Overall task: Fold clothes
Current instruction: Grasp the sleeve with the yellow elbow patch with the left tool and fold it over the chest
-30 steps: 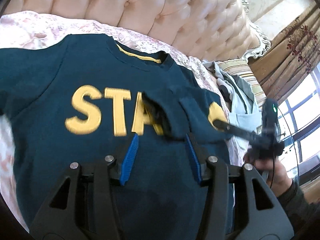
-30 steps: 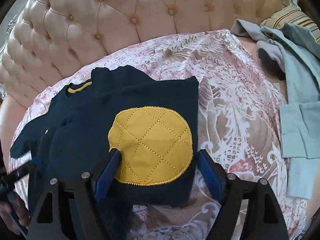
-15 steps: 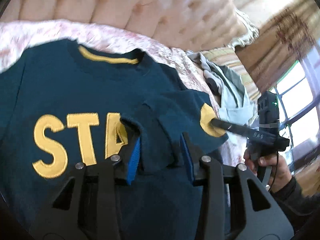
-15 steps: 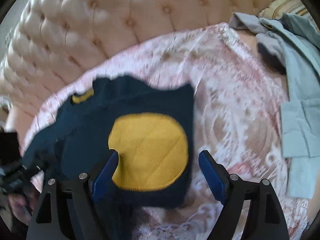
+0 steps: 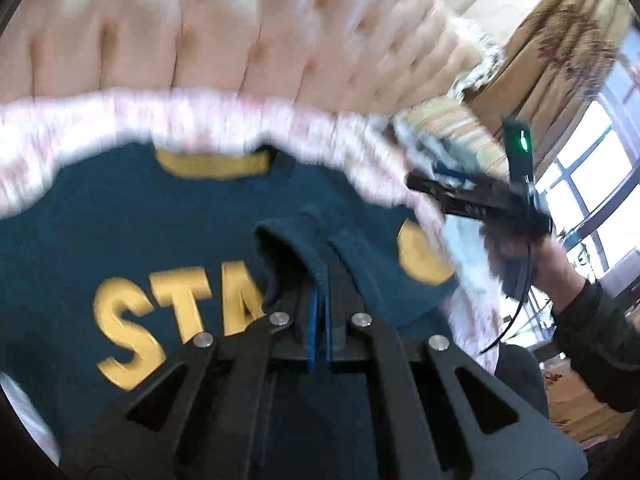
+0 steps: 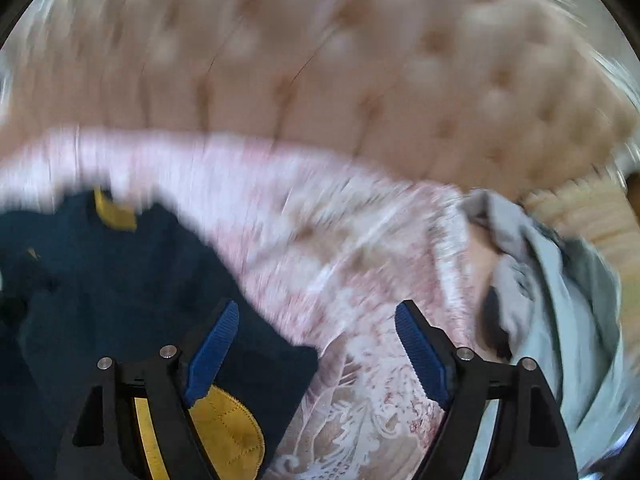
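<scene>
Two grippers share work: my left gripper (image 5: 320,300) pinches the dark teal knit sweater's ribbed sleeve cuff (image 5: 298,256) for folding inward, while my right gripper (image 6: 316,350) hangs spread, empty.

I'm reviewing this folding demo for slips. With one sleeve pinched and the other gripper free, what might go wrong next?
The left gripper pinches only the cuff edge of the sleeve of the sweater, so the fabric may slip out when pulled. The right gripper is open and holds nothing, so the body may drag and bunch on the bedspread. The grey clothes lie nearby and might get snagged.
</scene>
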Demonstrator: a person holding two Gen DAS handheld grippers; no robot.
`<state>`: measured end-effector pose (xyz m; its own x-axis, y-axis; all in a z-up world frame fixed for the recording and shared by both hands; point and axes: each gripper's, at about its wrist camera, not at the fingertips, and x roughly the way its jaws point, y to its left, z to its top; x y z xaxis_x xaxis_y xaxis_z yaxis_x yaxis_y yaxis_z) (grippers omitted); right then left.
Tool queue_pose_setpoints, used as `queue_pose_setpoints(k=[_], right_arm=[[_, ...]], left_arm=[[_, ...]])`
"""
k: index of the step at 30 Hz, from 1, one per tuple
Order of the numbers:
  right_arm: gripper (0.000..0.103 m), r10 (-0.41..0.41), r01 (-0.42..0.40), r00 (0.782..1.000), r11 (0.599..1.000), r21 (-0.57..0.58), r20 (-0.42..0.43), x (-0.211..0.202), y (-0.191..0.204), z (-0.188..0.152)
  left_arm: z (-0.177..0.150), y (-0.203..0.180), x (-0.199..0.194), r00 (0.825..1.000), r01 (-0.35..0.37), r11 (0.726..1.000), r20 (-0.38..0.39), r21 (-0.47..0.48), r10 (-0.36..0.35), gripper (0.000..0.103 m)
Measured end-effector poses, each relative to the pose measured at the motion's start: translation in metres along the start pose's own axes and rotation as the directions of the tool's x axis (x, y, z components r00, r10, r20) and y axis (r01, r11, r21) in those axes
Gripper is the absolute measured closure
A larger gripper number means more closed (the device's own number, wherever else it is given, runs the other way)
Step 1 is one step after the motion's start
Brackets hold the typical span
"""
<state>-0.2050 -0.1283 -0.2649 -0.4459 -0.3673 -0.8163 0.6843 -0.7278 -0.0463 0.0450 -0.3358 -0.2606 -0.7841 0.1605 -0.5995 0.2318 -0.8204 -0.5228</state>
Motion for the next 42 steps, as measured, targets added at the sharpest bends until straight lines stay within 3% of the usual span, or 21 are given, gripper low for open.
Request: queue_pose_setpoints(k=[2, 4, 7, 8, 11, 13, 16, 20, 23, 26, 29, 33, 34, 35, 37, 39, 40, 42], right_arm=[[0.021, 0.059, -0.069, 0.996, 0.983, 0.169, 0.064, -0.023, -0.023, -0.009], [0.021, 0.105, -0.145, 0.985, 0.934, 0.328, 0.136, -0.047, -0.046, -0.018], [0.021, 0.268, -0.292, 0.956, 0.823, 0.488, 0.122, -0.049, -0.055, -0.044], [0.021, 0.323, -0.342, 0.937, 0.778, 0.527, 0.131, -0.047, -0.054, -0.049], [0.021, 0.521, -0.486, 0.837, 0.568, 0.665, 0.167, -0.027, -0.042, -0.069], [0.021, 0.566, -0.506, 0.806, 0.503, 0.7, 0.176, -0.018, -0.026, -0.076], [0.021, 0.6, -0.51, 0.786, 0.489, 0.708, 0.152, -0.013, -0.006, -0.08], [0.02, 0.675, -0.518, 0.713, 0.323, 0.792, 0.191, -0.002, 0.01, -0.094], [0.02, 0.676, -0.48, 0.707, 0.241, 0.844, 0.209, -0.001, 0.012, -0.103], [0.02, 0.658, -0.494, 0.706, 0.195, 0.847, 0.261, -0.016, 0.007, -0.103], [0.019, 0.7, -0.524, 0.656, 0.153, 0.838, 0.282, -0.009, 0.025, -0.1], [0.019, 0.673, -0.489, 0.661, 0.051, 0.871, 0.332, 0.014, 0.044, -0.11], [0.019, 0.621, -0.486, 0.699, 0.05, 0.872, 0.354, 0.015, 0.042, -0.112], [0.019, 0.578, -0.48, 0.724, 0.029, 0.877, 0.377, 0.015, 0.039, -0.115], [0.02, 0.501, -0.487, 0.756, 0.0, 0.874, 0.421, 0.012, 0.031, -0.12], [0.023, 0.43, -0.478, 0.792, -0.003, 0.878, 0.432, 0.007, 0.023, -0.125], [0.023, 0.394, -0.473, 0.809, -0.004, 0.881, 0.437, 0.005, 0.019, -0.127], [0.023, 0.38, -0.479, 0.81, -0.012, 0.878, 0.447, 0.006, 0.017, -0.13]], left_arm=[[0.013, 0.012, -0.022, 0.997, -0.041, 0.999, 0.06, -0.01, 0.041, 0.1], [0.022, 0.033, -0.041, 0.992, -0.082, 0.995, 0.094, -0.054, 0.086, 0.1], [0.021, 0.065, -0.035, 0.987, -0.16, 0.98, -0.017, -0.117, 0.16, 0.1], [0.016, 0.072, -0.03, 0.983, -0.182, 0.974, -0.047, -0.138, 0.177, 0.1], [0.004, 0.073, -0.009, 0.973, -0.209, 0.968, -0.129, -0.141, 0.191, 0.1], [0.002, 0.069, -0.005, 0.969, -0.224, 0.967, -0.136, -0.124, 0.207, 0.1], [0.003, 0.07, -0.007, 0.971, -0.219, 0.966, -0.129, -0.135, 0.202, 0.1], [0.002, 0.075, -0.009, 0.977, -0.198, 0.963, -0.119, -0.18, 0.178, 0.1], [0.005, 0.07, -0.014, 0.977, -0.201, 0.966, -0.106, -0.165, 0.186, 0.1], [0.005, 0.074, -0.013, 0.977, -0.201, 0.963, -0.111, -0.179, 0.183, 0.1], [0.006, 0.073, -0.013, 0.978, -0.196, 0.963, -0.11, -0.182, 0.178, 0.1], [0.008, 0.068, -0.02, 0.981, -0.184, 0.968, -0.091, -0.17, 0.171, 0.1], [0.009, 0.068, -0.021, 0.981, -0.185, 0.968, -0.088, -0.169, 0.172, 0.1], [0.009, 0.068, -0.022, 0.981, -0.186, 0.968, -0.086, -0.172, 0.173, 0.1], [0.01, 0.072, -0.028, 0.98, -0.197, 0.961, -0.071, -0.194, 0.187, 0.1], [0.011, 0.077, -0.037, 0.978, -0.211, 0.953, -0.054, -0.22, 0.204, 0.1], [0.012, 0.079, -0.041, 0.976, -0.217, 0.948, -0.046, -0.233, 0.212, 0.1], [0.013, 0.081, -0.052, 0.972, -0.234, 0.943, -0.034, -0.235, 0.233, 0.1]])
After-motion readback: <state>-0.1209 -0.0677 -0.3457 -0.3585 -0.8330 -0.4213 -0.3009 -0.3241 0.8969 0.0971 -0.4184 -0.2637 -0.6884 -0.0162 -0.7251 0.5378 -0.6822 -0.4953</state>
